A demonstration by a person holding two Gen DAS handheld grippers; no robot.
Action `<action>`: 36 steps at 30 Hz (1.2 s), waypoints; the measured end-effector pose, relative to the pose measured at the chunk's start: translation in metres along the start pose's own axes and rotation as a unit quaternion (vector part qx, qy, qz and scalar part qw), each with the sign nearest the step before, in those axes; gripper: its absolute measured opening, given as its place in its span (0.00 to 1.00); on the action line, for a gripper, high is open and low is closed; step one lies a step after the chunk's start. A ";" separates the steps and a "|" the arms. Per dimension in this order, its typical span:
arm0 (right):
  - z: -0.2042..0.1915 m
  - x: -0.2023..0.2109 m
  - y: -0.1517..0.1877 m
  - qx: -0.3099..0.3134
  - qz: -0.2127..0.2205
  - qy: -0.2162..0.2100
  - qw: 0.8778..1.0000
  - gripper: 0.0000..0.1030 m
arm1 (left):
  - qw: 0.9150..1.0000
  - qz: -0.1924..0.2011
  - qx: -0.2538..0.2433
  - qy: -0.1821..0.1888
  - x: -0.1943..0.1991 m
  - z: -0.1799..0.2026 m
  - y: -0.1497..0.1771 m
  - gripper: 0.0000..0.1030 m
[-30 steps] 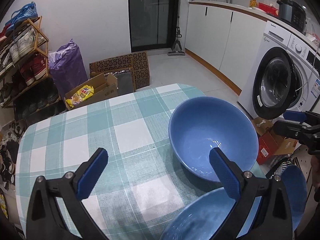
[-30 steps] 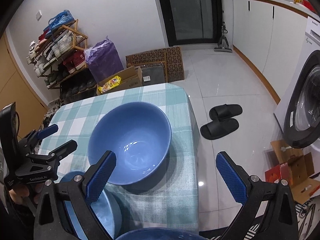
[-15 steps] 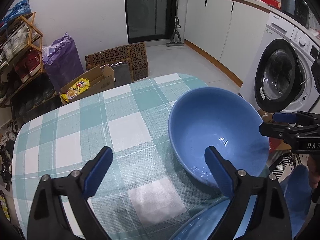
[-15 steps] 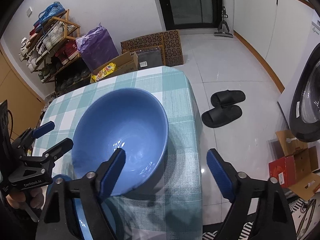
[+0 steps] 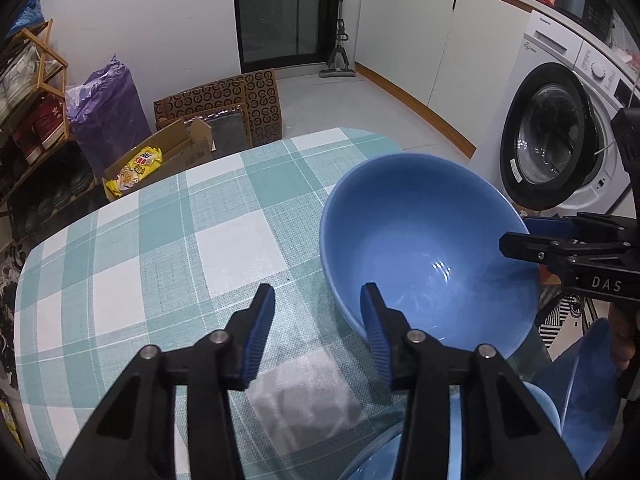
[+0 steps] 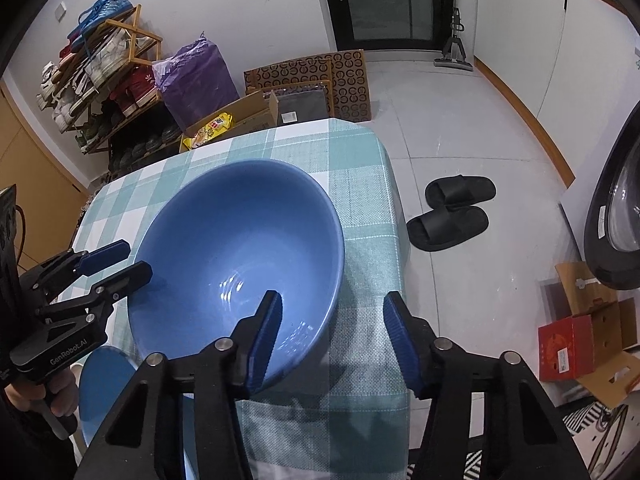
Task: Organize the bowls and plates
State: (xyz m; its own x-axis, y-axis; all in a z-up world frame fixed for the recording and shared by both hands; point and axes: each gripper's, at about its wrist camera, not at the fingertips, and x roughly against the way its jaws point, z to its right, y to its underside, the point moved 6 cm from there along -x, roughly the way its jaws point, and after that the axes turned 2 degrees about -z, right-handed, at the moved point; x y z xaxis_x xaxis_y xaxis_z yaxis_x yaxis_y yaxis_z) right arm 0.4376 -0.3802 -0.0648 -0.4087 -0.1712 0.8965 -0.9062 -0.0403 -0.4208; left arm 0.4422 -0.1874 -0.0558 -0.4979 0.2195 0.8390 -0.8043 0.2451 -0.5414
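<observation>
Blue-padded fingers of both grippers have just been closing, each pair straddling the rim of the big blue bowl [image 6: 240, 248]: left gripper [image 5: 318, 322] at its near-left rim, right gripper [image 6: 332, 332] opposite; contact seems not yet made. The bowl sits near the checked desk's [image 5: 168, 240] right edge.

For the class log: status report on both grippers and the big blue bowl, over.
Left gripper and right gripper straddle opposite rims of the big blue bowl, fingers just closing, not yet gripping. Bowl on table. Nothing in the way.
</observation>
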 end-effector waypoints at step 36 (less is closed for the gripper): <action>-0.004 0.009 0.002 0.031 0.011 0.027 0.999 0.15 | 0.999 0.019 -0.031 0.009 0.014 0.024 -0.004 0.13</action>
State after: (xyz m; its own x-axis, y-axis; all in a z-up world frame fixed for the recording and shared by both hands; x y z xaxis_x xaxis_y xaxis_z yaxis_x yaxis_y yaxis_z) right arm 0.4320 -0.3778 -0.0572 -0.4343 -0.1200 0.8927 -0.8897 -0.0980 -0.4460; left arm 0.4306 -0.2075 -0.0412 -0.5216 0.2474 0.8165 -0.7625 0.2942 -0.5762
